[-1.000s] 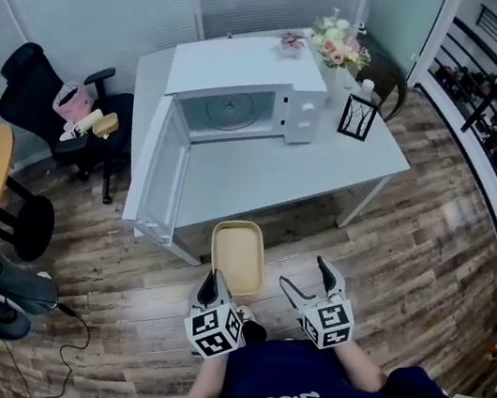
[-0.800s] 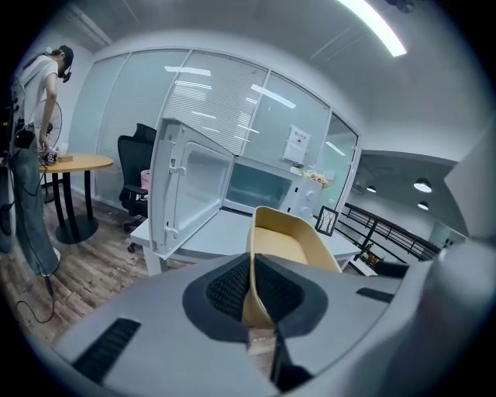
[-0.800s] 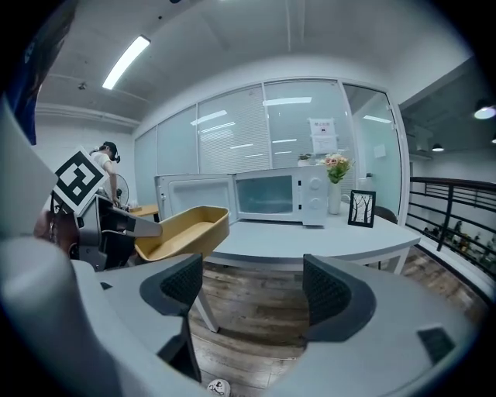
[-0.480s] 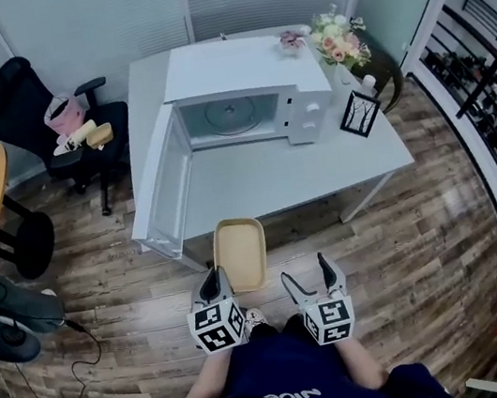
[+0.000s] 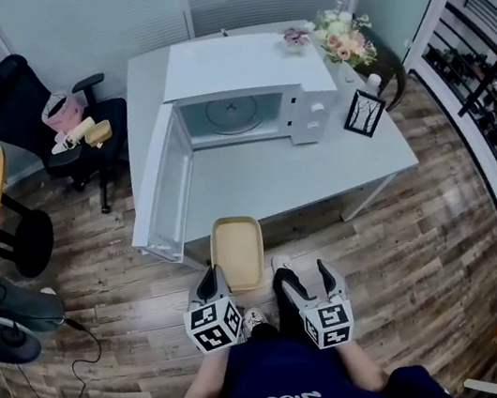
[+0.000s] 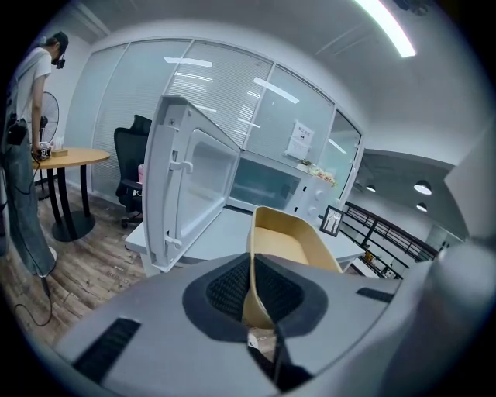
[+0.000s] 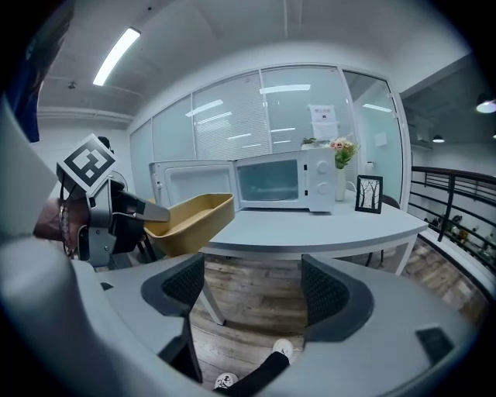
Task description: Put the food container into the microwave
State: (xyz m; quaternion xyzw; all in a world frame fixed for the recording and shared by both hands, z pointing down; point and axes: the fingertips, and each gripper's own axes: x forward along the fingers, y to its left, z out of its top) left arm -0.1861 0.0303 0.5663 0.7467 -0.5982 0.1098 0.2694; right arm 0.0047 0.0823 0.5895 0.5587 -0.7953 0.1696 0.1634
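The left gripper (image 5: 214,283) has its jaws pressed onto the near wall of a tan, rectangular, open-topped plastic food container (image 5: 238,252), the thin wall caught between the ribbed black pads (image 6: 225,288); the container is held in the air just off the table's near edge, towards its near-left corner, its long side pointing at the table and its inside bare; its far end reaches the table's near edge in the head view, though I cannot tell whether the two touch; the right gripper (image 5: 307,278) hangs just beside the left one, its jaws spread wide with only wooden plank floor (image 7: 256,283) and a white shoe (image 7: 280,350) showing between them; the light grey table (image 5: 254,178) carries a white microwave (image 5: 248,88) along its far edge; the microwave's door (image 5: 162,185) is swung fully open towards the table's left edge, its free end near the near-left corner, and the cavity shows a glass turntable (image 5: 233,110); a black picture frame (image 5: 360,114) stands near the table's right edge, and a bunch of pale flowers (image 5: 342,37) sits at the far-right corner.
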